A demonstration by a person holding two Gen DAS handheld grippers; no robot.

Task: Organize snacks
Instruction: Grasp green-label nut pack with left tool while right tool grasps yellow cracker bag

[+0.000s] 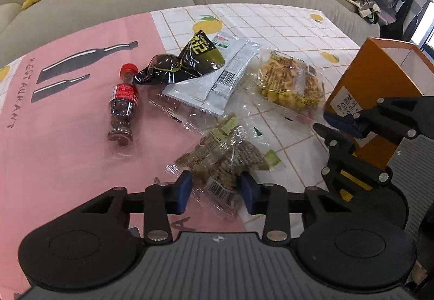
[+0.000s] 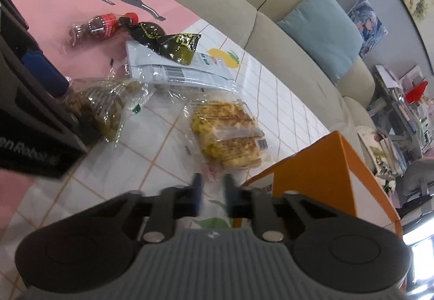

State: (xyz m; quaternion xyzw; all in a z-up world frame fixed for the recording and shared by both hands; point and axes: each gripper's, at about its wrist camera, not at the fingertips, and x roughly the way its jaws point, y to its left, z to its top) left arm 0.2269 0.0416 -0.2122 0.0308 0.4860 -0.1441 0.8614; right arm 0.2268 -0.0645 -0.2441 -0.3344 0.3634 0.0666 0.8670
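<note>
The left gripper (image 1: 215, 188) is clamped on the brown snack bag (image 1: 222, 161), just beside the orange box (image 1: 379, 88). The right gripper (image 2: 211, 191) is seen nearly together, seemingly nipping the yellow bag's (image 2: 227, 134) edge by the box. The pickup step is judged in hand; lifting into the box is called for next.
</note>
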